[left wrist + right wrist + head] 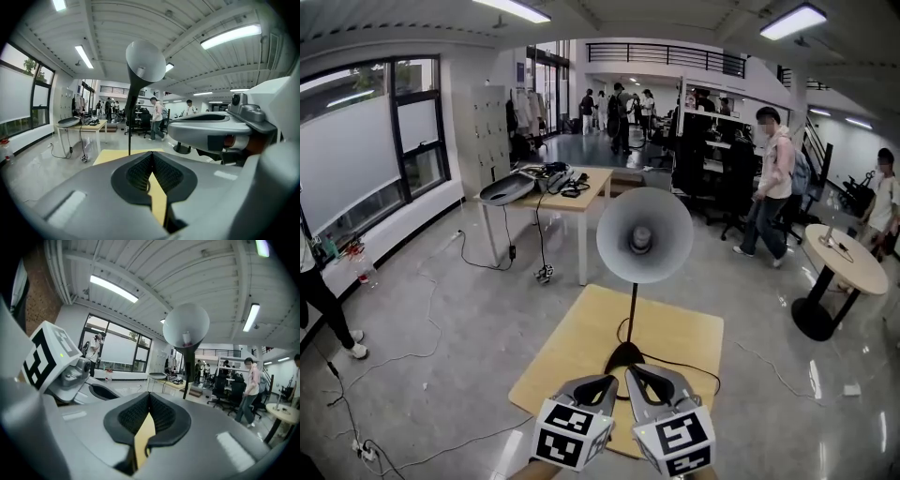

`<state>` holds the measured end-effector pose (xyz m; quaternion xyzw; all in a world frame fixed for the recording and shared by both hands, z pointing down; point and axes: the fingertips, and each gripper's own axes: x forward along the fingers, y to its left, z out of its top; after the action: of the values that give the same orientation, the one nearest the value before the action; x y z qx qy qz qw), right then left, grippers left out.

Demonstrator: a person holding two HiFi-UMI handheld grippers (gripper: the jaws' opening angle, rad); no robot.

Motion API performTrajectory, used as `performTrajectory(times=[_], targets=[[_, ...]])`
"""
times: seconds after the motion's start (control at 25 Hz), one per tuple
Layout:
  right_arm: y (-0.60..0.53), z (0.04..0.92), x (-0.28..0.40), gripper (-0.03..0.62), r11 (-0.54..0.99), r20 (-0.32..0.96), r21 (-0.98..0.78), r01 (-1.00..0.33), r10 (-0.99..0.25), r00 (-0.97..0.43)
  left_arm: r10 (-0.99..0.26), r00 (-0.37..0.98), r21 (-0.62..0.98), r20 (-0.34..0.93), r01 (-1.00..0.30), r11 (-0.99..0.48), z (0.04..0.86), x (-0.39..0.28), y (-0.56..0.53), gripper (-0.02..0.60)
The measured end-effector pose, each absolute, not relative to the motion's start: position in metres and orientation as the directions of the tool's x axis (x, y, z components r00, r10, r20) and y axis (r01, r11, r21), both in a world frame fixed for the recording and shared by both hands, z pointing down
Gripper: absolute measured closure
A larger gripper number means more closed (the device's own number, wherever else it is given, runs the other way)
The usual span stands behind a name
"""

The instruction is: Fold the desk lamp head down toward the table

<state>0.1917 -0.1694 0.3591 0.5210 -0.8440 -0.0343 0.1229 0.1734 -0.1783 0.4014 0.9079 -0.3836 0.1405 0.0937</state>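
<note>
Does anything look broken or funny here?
Nothing looks broken or spilled. The lamp stands straight on the table; only its head looks odd, facing out toward us instead of down at it.

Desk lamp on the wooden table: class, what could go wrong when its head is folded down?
The round grey lamp head sits high on a thin black stem over a small black base, so a push could tip it. The left gripper and right gripper are both shut and empty; nothing steadies the base. The black cable beside it could snag.
</note>
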Motion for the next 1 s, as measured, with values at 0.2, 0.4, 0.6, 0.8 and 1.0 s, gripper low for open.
performTrajectory(times=[0.2,0.4,0.6,0.8,1.0], targets=[[-0.281,0.310,0.162,0.588,0.425,0.155,0.309,-0.851,-0.905,-0.396,-0.602,0.745,0.080,0.287,-0.644,-0.760,0.363,0.148,-0.287,0.561],[-0.300,0.262,0.167,0.588,0.360,0.132,0.445,-0.820,-0.932,-0.338,-0.507,0.809,0.110,0.296,-0.556,-0.823,0.344,0.157,-0.302,0.561],[-0.329,0.198,0.130,0.588,0.297,0.093,0.542,-0.786,-0.951,-0.296,-0.427,0.855,0.089,0.294,-0.469,-0.879,0.313,0.135,-0.337,0.561],[-0.353,0.154,0.086,0.586,0.197,0.046,0.673,-0.713,-0.973,-0.226,-0.361,0.893,0.068,0.268,-0.391,-0.918,0.293,0.104,-0.356,0.561],[-0.383,0.134,0.069,0.555,0.122,0.005,0.745,-0.655,-0.984,-0.177,-0.330,0.906,0.036,0.265,-0.351,-0.936,0.305,0.084,-0.378,0.561]])
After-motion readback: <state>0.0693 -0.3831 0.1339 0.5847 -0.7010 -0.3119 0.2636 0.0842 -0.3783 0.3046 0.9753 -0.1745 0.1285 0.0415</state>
